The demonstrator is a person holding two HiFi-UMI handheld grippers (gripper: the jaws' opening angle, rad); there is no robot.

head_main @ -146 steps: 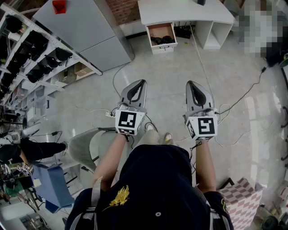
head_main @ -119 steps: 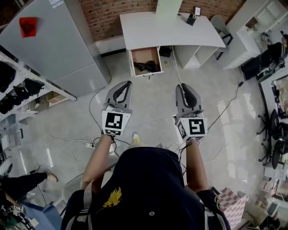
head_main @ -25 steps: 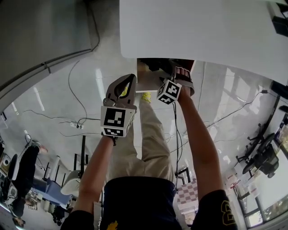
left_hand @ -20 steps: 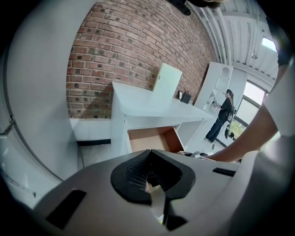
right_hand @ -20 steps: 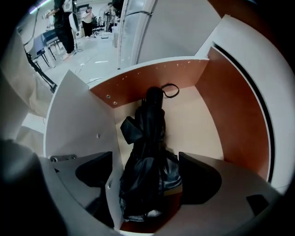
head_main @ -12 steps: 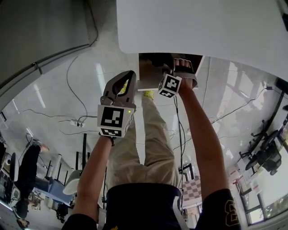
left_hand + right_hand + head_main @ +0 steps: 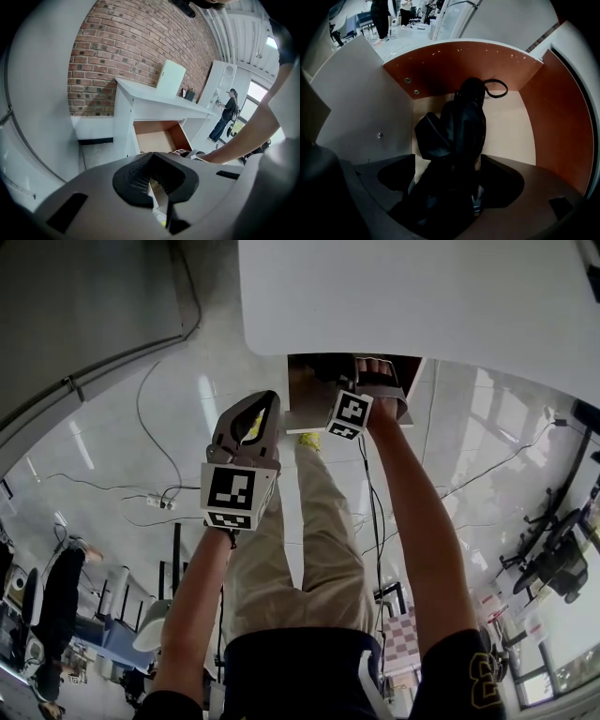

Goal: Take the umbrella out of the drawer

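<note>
The black folded umbrella (image 7: 461,126) lies in the open wooden drawer (image 7: 543,117), its wrist loop (image 7: 494,88) toward the back wall. My right gripper (image 7: 447,187) is down inside the drawer, shut on the near end of the umbrella. In the head view the right gripper (image 7: 377,388) reaches into the drawer (image 7: 309,413) under the white desk (image 7: 422,296); the umbrella is hidden there. My left gripper (image 7: 262,401) hangs over the floor left of the drawer, shut and empty. In the left gripper view the left gripper (image 7: 151,157) faces the drawer (image 7: 157,138).
A grey cabinet (image 7: 84,296) stands left of the desk. Cables and a power strip (image 7: 159,501) lie on the floor at left. My own legs (image 7: 323,512) stand just in front of the drawer. A brick wall (image 7: 126,47) backs the desk; a person (image 7: 227,115) stands far off.
I have walked up to the desk from across the room. Over the last second the right gripper has settled slightly deeper into the drawer; the left has barely shifted.
</note>
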